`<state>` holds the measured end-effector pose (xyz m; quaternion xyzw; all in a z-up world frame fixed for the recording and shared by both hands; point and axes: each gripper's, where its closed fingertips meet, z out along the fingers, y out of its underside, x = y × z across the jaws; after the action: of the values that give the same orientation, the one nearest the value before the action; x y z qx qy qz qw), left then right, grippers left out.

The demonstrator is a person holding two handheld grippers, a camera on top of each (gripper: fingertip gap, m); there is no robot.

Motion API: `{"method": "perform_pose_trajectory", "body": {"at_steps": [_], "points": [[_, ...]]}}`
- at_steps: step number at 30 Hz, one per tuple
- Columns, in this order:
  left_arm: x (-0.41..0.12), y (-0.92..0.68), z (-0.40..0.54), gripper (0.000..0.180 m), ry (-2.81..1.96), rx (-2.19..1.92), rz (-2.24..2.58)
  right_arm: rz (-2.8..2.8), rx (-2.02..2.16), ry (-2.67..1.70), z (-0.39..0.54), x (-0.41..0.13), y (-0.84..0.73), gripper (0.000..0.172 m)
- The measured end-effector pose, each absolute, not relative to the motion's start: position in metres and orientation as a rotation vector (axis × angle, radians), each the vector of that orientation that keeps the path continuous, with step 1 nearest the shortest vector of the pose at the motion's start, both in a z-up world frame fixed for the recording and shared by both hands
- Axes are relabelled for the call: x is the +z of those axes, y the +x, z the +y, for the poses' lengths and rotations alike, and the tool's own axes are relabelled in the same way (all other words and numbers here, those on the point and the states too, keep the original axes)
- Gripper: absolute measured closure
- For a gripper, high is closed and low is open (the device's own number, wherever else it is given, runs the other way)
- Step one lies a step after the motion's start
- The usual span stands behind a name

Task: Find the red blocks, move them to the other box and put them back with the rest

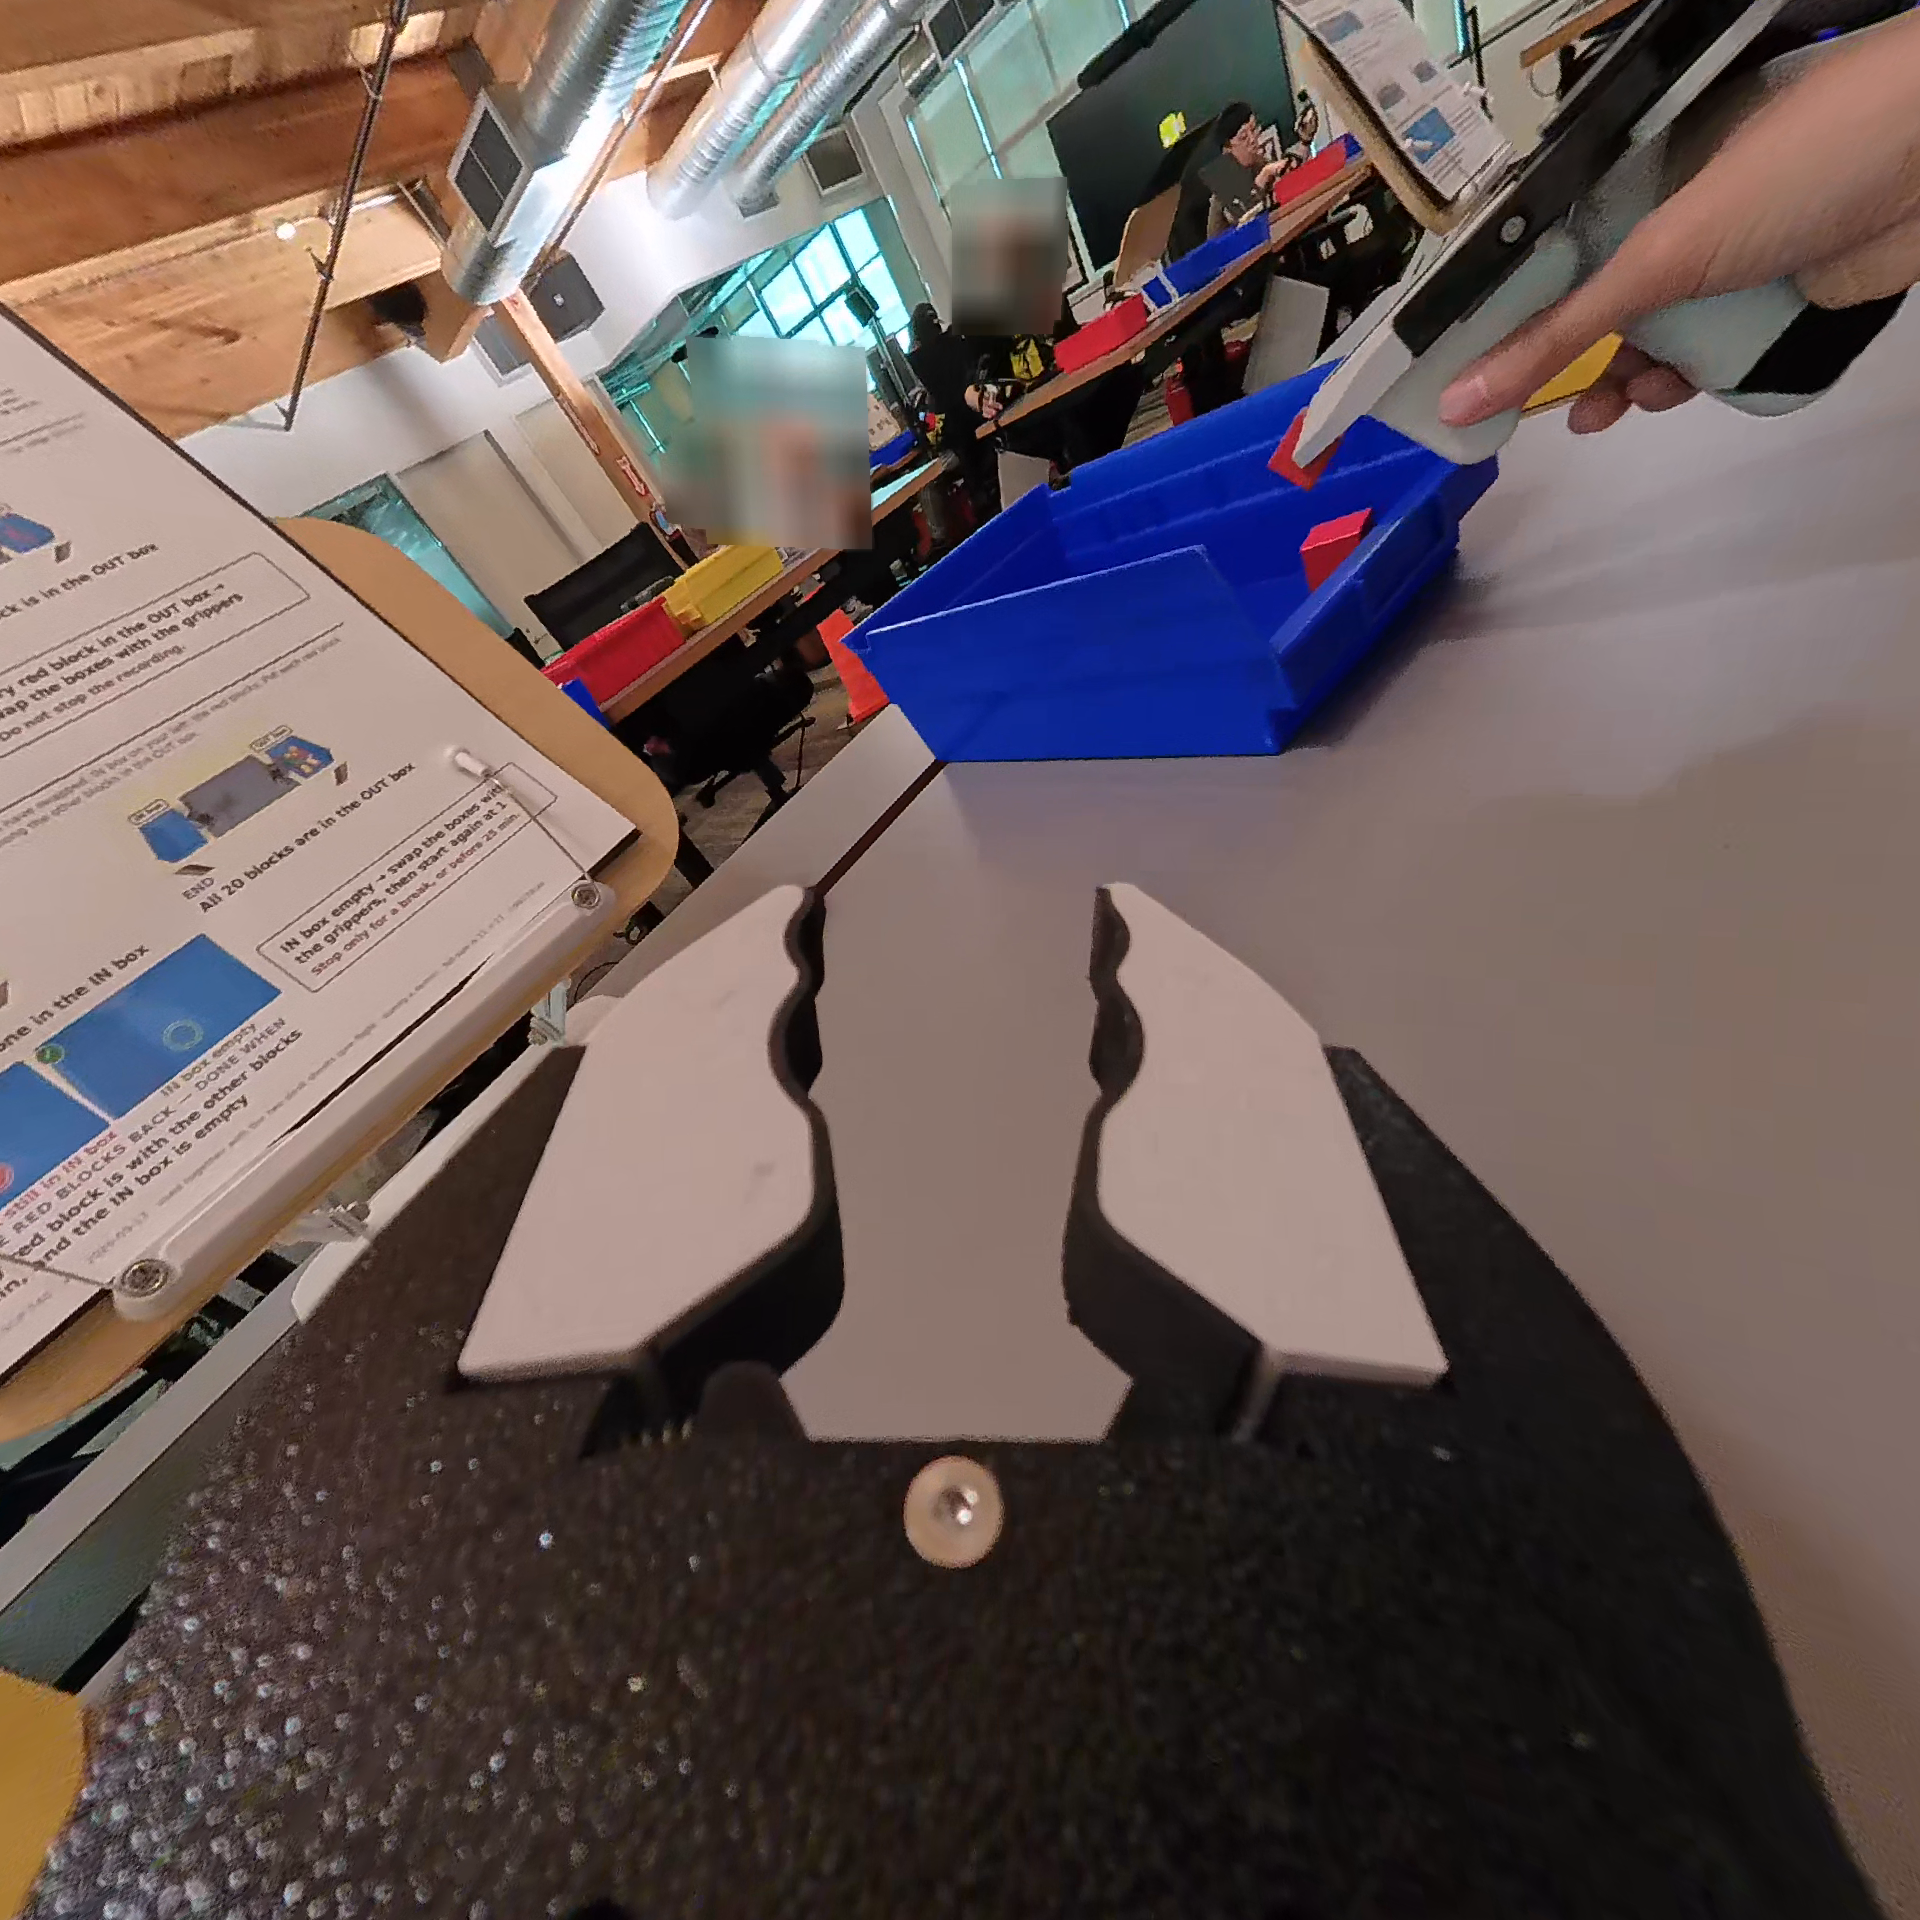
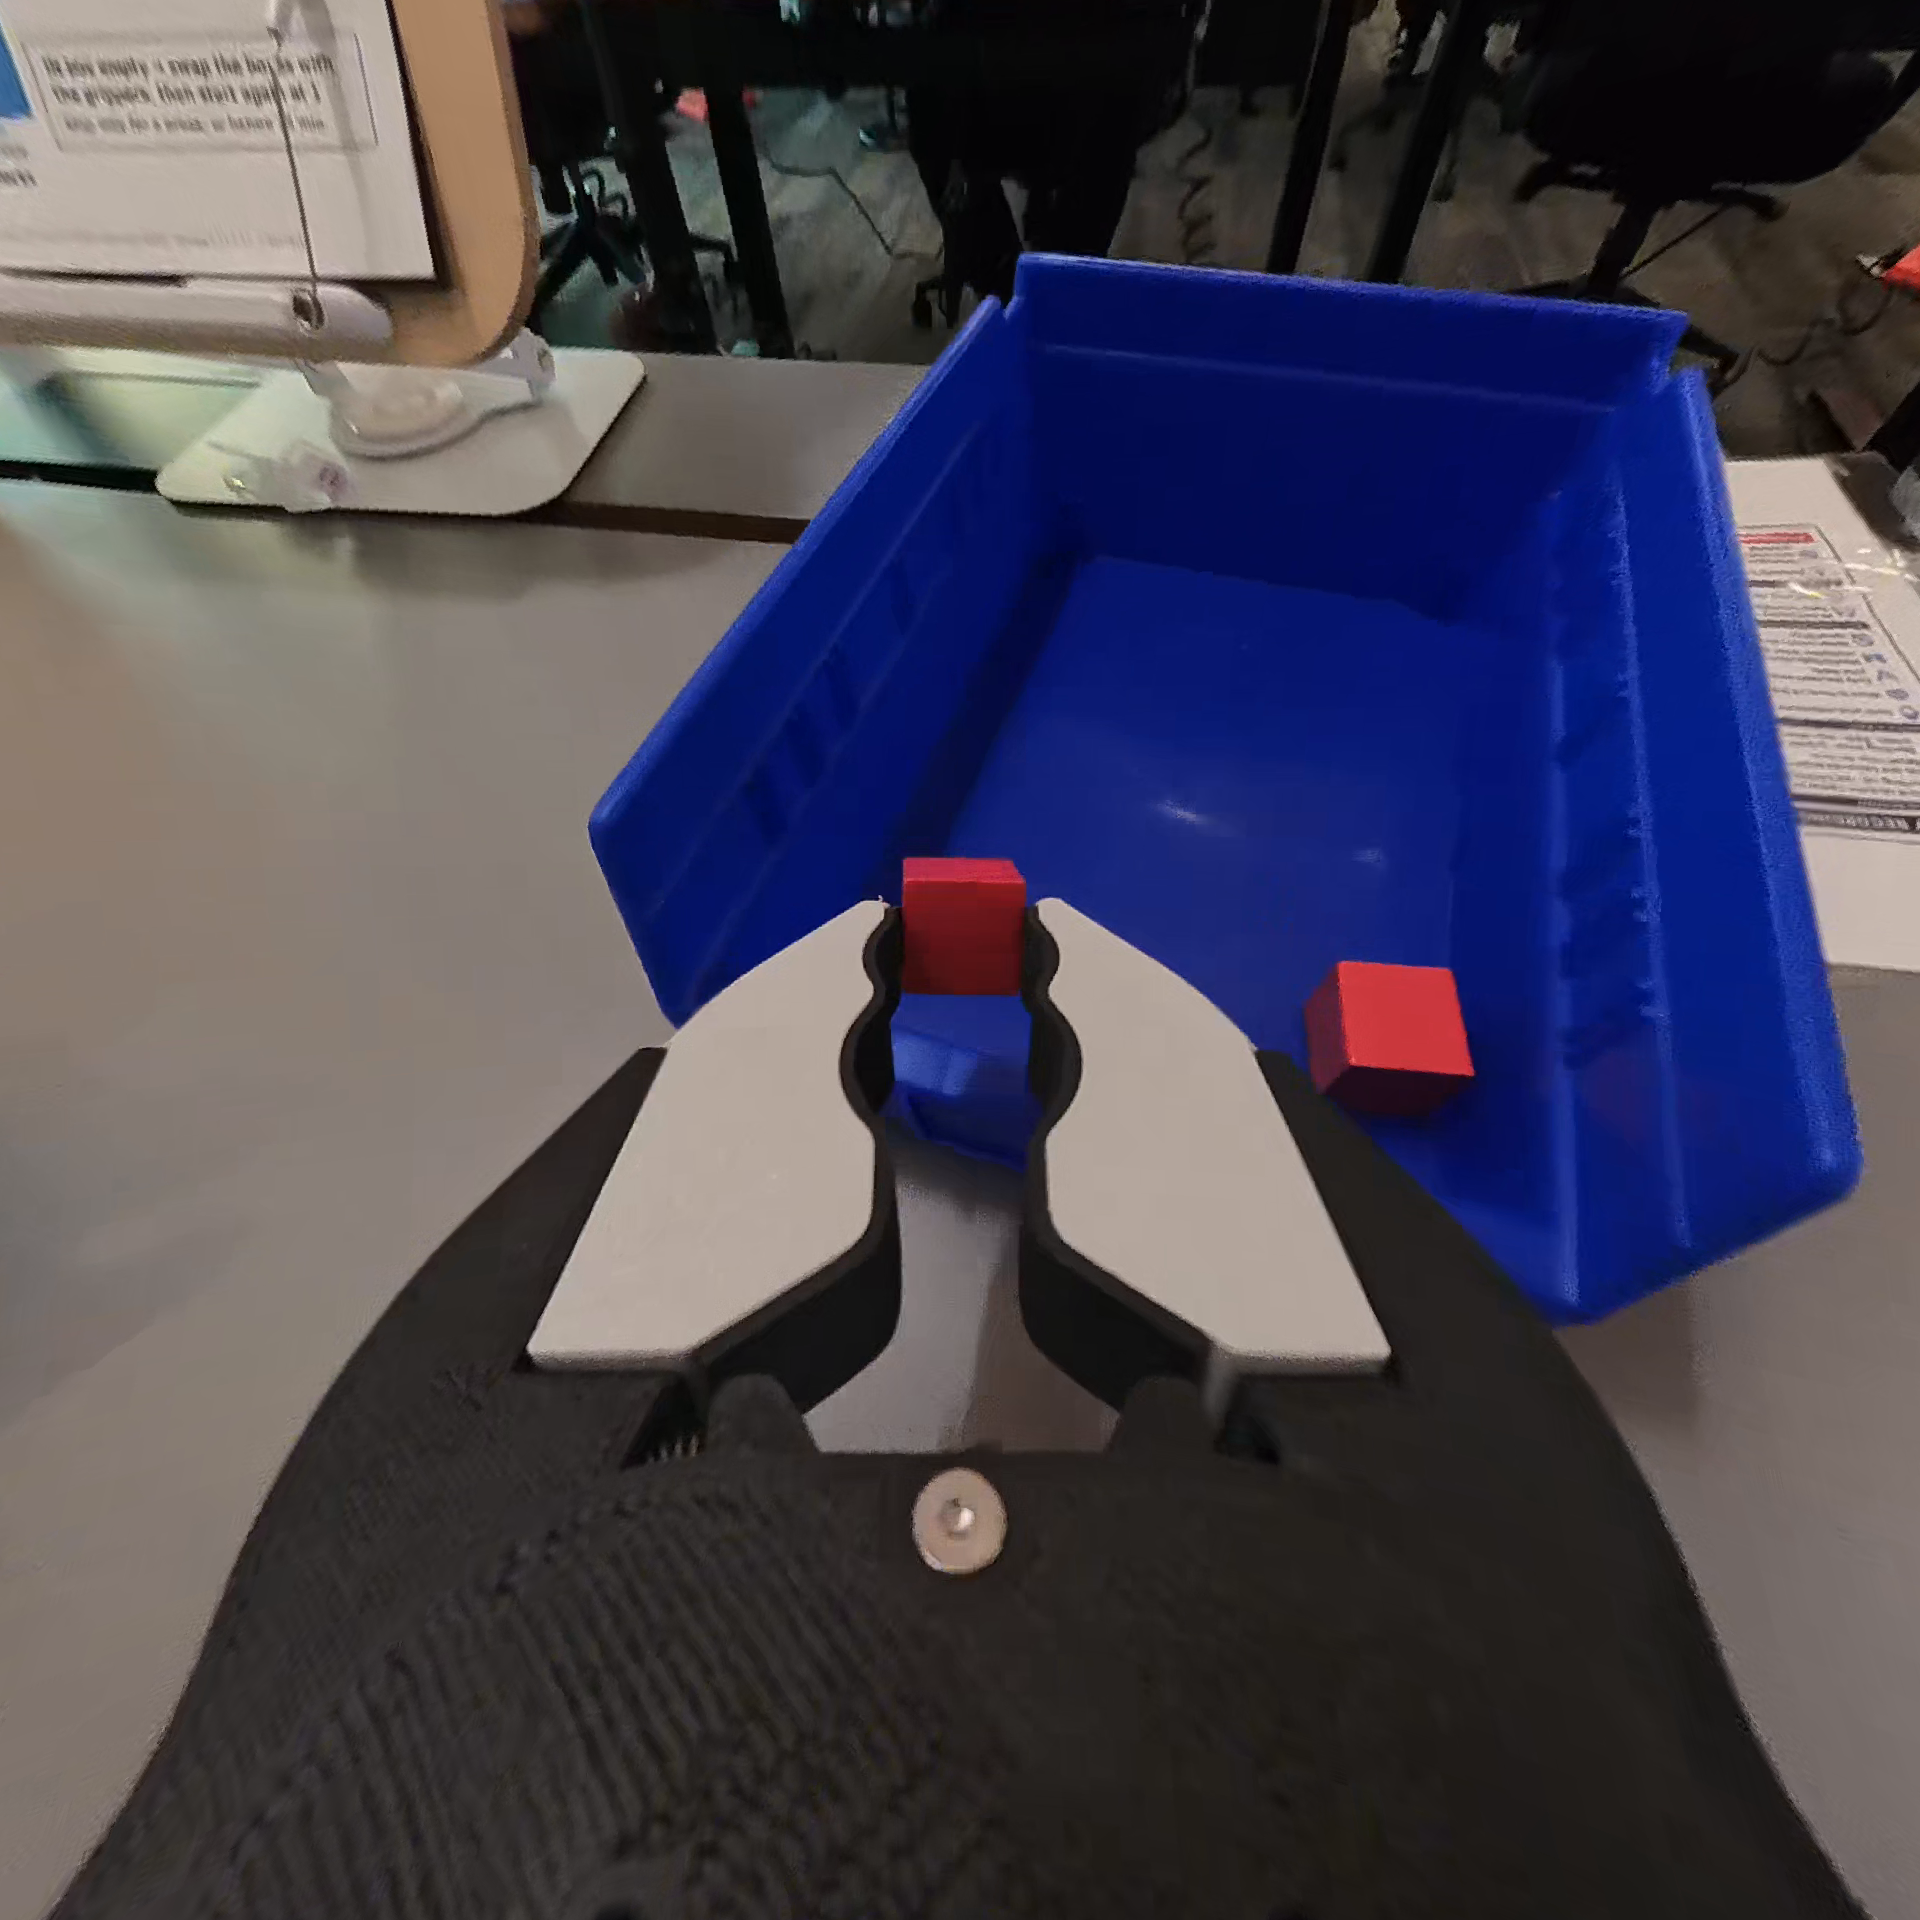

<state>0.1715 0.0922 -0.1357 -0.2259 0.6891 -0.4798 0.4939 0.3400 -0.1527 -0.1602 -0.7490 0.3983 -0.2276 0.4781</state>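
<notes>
My right gripper (image 2: 961,935) is shut on a red block (image 2: 963,925), both pads pressed on its sides, and holds it above the near left corner of the blue box (image 2: 790,769). A second red block (image 2: 1387,1034) lies in the box by the near right wall. In the left wrist view the right gripper (image 1: 1314,447) shows with its red block (image 1: 1294,457) over the same blue box (image 1: 1091,665), and the other red block (image 1: 1335,545) lies inside. My left gripper (image 1: 956,935) is open and empty over the grey table (image 1: 1455,935).
An instruction board on a stand (image 1: 208,831) stands at the table's left edge; it also shows in the right wrist view (image 2: 208,156). A printed sheet (image 2: 1839,675) lies right of the box. A person's hand (image 1: 1714,260) holds the right gripper. Other tables with coloured bins stand behind.
</notes>
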Motion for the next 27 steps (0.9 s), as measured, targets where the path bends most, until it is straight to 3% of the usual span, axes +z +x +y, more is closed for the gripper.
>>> {"method": "perform_pose_trajectory", "body": {"at_steps": [11,13,27], "points": [[-0.137,0.172,0.094,0.132,-0.581,-1.185,1.678,0.937,-0.449,-1.992,-0.109,-0.183,0.356,0.149],[-0.138,0.172,0.094,0.132,-0.585,-1.188,1.681,0.941,-0.457,-1.982,-0.110,-0.181,0.356,0.142],[-0.112,0.170,0.115,0.132,-0.707,-1.300,1.566,0.597,-0.521,-1.729,-0.066,-0.110,0.276,0.134]]}}
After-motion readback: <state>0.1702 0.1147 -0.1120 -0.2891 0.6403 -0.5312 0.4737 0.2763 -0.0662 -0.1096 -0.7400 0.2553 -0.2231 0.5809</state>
